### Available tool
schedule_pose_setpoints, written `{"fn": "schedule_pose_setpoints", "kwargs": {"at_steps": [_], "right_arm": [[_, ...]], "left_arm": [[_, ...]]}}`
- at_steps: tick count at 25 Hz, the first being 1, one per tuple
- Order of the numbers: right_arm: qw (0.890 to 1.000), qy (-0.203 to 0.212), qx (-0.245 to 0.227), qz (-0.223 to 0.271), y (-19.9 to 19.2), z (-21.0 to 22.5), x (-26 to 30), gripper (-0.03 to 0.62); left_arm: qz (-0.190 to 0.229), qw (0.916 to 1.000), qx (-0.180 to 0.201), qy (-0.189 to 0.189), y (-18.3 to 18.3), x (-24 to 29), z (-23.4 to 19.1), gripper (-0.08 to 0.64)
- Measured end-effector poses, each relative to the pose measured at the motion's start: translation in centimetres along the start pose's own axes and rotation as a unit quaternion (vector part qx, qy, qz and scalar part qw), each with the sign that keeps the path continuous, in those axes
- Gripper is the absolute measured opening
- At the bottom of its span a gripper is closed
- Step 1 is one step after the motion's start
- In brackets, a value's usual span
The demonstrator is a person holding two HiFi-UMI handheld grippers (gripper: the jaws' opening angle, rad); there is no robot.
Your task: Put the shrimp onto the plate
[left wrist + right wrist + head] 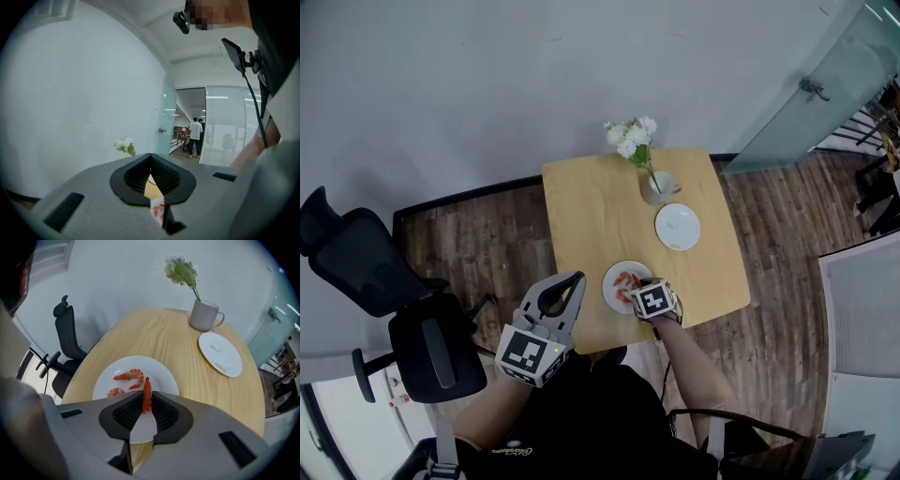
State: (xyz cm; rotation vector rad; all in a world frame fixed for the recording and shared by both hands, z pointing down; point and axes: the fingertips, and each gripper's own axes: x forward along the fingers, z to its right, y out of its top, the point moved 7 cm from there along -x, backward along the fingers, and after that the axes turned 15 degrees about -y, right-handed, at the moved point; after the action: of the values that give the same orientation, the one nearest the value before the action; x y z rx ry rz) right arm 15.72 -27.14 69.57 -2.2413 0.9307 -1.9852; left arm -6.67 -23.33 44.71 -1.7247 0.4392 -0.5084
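A white plate (159, 373) lies at the near edge of the wooden table (154, 333); two orange shrimp rest on it, one curled (130, 375) and one at the left (115, 392). My right gripper (146, 395) points steeply down over this plate and is shut on a third shrimp (146, 398), which stands upright between the pads. In the head view the right gripper (645, 294) hangs over the plate's (617, 275) right rim. My left gripper (574, 279) is held level off the table's near left corner, its jaws (150, 156) shut with nothing in them.
A second, empty white plate (220, 353) sits further back on the right, and beyond it a grey mug (204, 316) with white flowers (180, 269). A black office chair (384, 291) stands left of the table. Wooden floor surrounds the table.
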Motion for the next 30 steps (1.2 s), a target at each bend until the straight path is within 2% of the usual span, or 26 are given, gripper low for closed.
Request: {"fn": "schedule_pose_setpoints", "kwargs": {"at_steps": [10,30], "right_arm": [[1.0,0.008,0.006,-0.022,-0.2,0.1,0.4,0.063],[1.0,0.003,0.024,-0.015,-0.5,0.2,0.4,0.095]], "left_arm": [[0.001,1.0,0.0,0.001,0.0,-0.7,0.0,0.003],[0.001,1.0,0.0,0.003,-0.2,-1.7,0.2,0.003]]}}
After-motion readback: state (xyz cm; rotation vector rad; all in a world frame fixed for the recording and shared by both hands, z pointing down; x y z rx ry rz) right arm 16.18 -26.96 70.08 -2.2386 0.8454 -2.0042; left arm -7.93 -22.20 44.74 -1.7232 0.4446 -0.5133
